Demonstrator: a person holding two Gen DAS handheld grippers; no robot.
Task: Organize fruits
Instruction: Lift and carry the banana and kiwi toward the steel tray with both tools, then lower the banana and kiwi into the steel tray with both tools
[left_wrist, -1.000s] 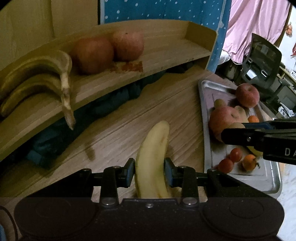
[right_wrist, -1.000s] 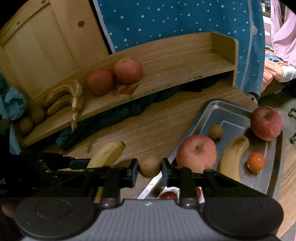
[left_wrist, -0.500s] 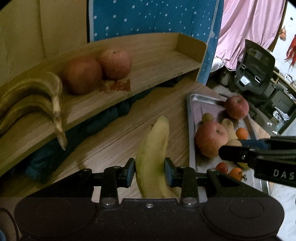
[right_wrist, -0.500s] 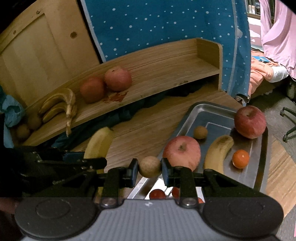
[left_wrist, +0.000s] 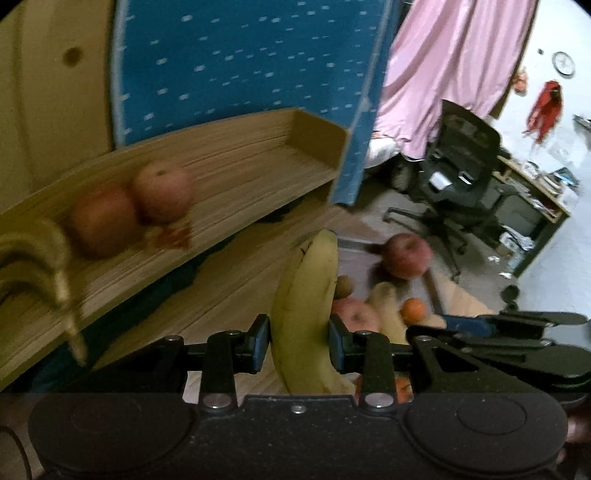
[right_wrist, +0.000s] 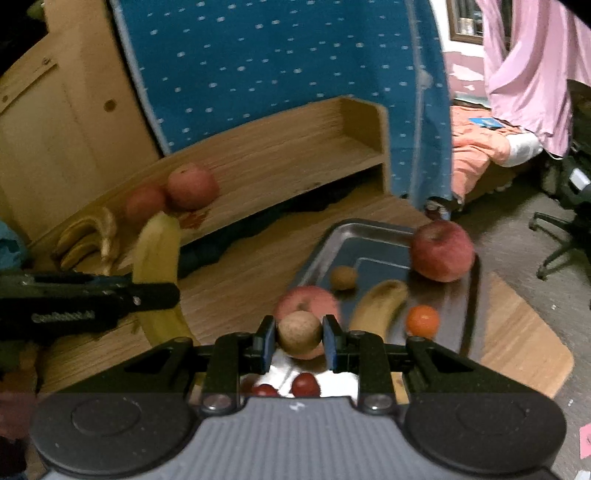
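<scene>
My left gripper (left_wrist: 298, 345) is shut on a yellow banana (left_wrist: 306, 306), held up above the wooden table; the same banana (right_wrist: 157, 269) shows at the left of the right wrist view. My right gripper (right_wrist: 299, 341) is shut on a small round brown fruit (right_wrist: 299, 334), lifted over the near end of the metal tray (right_wrist: 354, 232). On the tray lie two red apples (right_wrist: 441, 251), a second banana (right_wrist: 378, 304), an orange (right_wrist: 423, 321), another small brown fruit (right_wrist: 343, 277) and red cherry tomatoes (right_wrist: 304, 384). The wooden shelf (left_wrist: 240, 177) holds two apples (left_wrist: 162, 194) and browned bananas (left_wrist: 40, 254).
A blue dotted cloth (right_wrist: 277, 62) hangs behind the shelf. Dark fabric (right_wrist: 221, 247) is stuffed under the shelf. A black office chair (left_wrist: 461, 173) and a desk stand to the right, beyond the table edge. The right part of the shelf is bare wood.
Both grippers have risen and tilted up with their fruit, so the tray and shelf sit lower and farther in view. The banana now stands higher against the tray. Neither grip changed.
</scene>
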